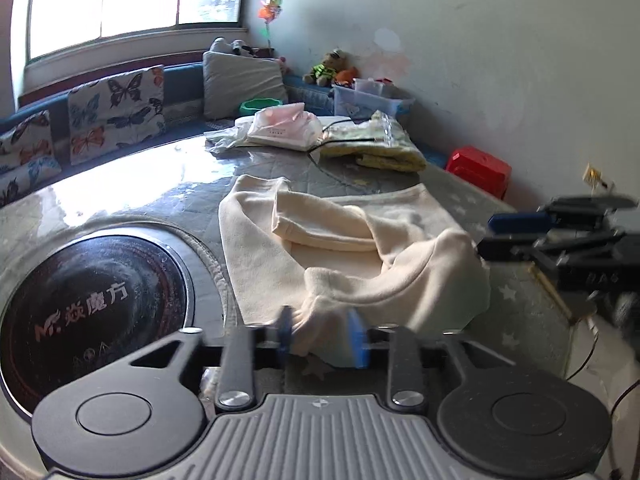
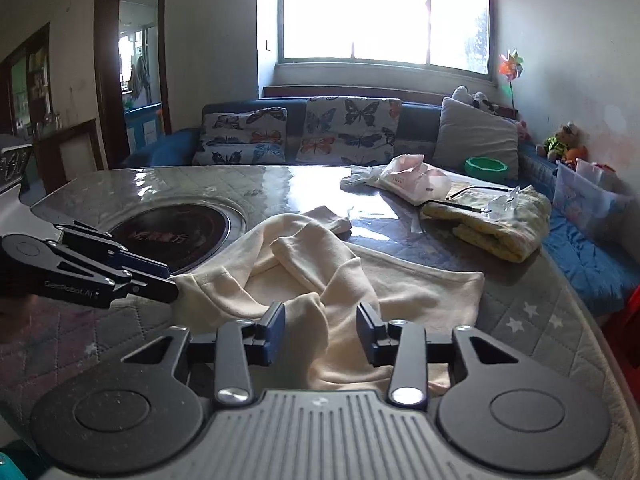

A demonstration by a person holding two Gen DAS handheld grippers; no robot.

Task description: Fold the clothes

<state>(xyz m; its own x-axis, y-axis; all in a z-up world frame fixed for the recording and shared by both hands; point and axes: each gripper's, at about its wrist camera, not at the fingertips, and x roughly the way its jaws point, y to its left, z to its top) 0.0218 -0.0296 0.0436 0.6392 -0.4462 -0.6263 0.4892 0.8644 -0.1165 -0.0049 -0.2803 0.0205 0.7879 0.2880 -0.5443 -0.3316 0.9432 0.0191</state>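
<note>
A cream sweatshirt [image 1: 344, 252] lies rumpled on the round quilted table [image 1: 168, 200], one sleeve folded across its body. My left gripper [image 1: 322, 338] is at its near edge with a bunch of cream cloth between its blue pads, the jaws partly apart. In the right wrist view the left gripper [image 2: 172, 280] looks shut on the sweatshirt's left edge. My right gripper [image 2: 322, 330] is open over the near part of the sweatshirt [image 2: 360, 284], with cloth lying between its fingers. The right gripper also shows at the right of the left wrist view [image 1: 492, 236].
A black induction hob [image 1: 88, 304] is set into the table, left of the sweatshirt. At the far side lie a folded yellow cloth [image 1: 380, 144], a pink-and-white packet [image 1: 284, 126] and a black cable. A sofa with butterfly cushions [image 2: 348, 128] stands behind. A red stool [image 1: 478, 170] is at the right.
</note>
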